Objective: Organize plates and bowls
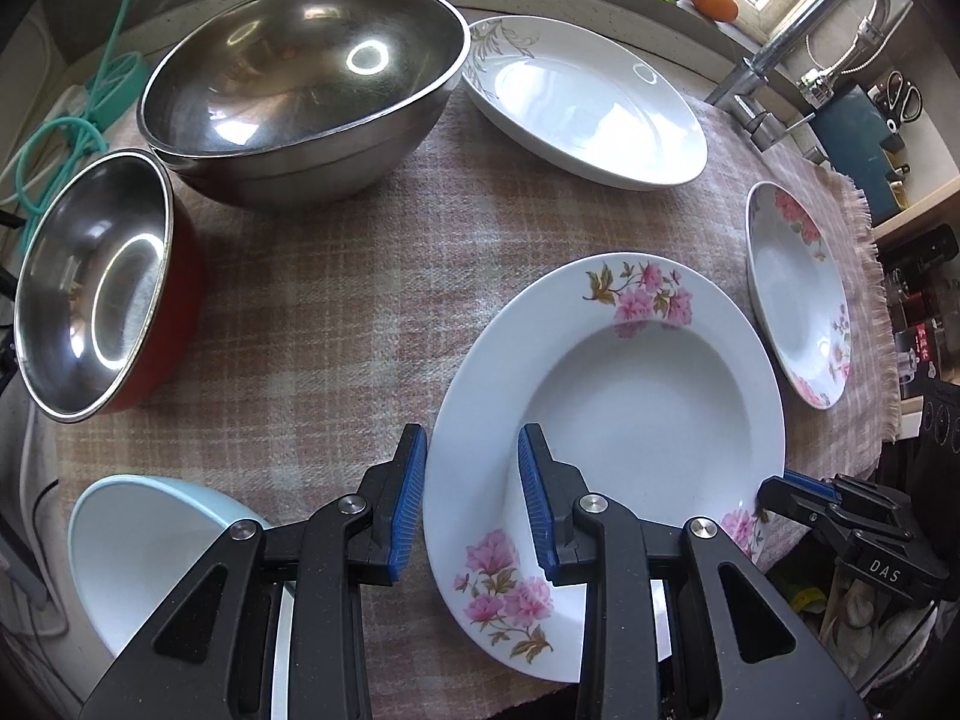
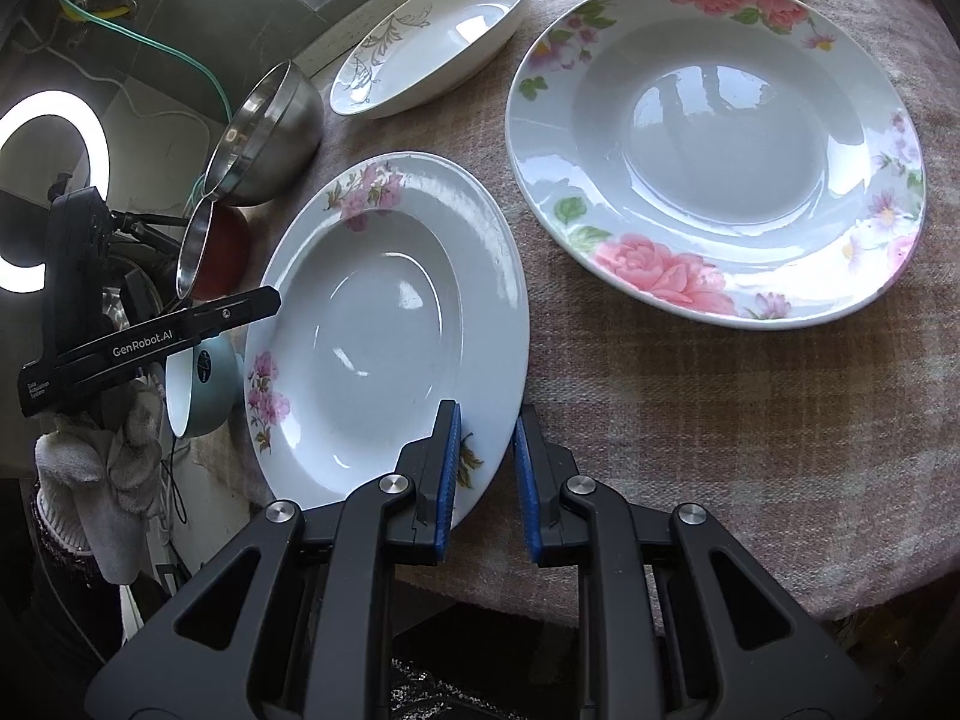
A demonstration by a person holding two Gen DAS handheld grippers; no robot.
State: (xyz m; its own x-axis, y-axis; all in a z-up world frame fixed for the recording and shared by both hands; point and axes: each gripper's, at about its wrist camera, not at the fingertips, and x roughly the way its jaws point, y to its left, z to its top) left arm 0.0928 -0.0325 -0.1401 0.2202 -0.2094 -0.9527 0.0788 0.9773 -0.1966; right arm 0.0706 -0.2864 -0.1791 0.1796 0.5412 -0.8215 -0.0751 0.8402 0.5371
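Pink-flowered plate [image 2: 384,324] rim between right gripper [image 2: 486,474] part-open jaws, left gripper [image 1: 471,501] part-open astride its rim.

"GenRobot.AI" stands in white on the black side of the left gripper [image 2: 150,342], with smaller white print near its rear end too tiny to read; "DAS" is on the right gripper [image 1: 885,573] body.

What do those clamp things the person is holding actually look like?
Both look alike: the left gripper and the right gripper are matte black plastic, with angular arms, triangular cut-outs and silver pivot pins. Each finger ends in a ribbed blue pad. White lettering reads "GenRobot.AI" on one side and "DAS" on the other. No cables show.
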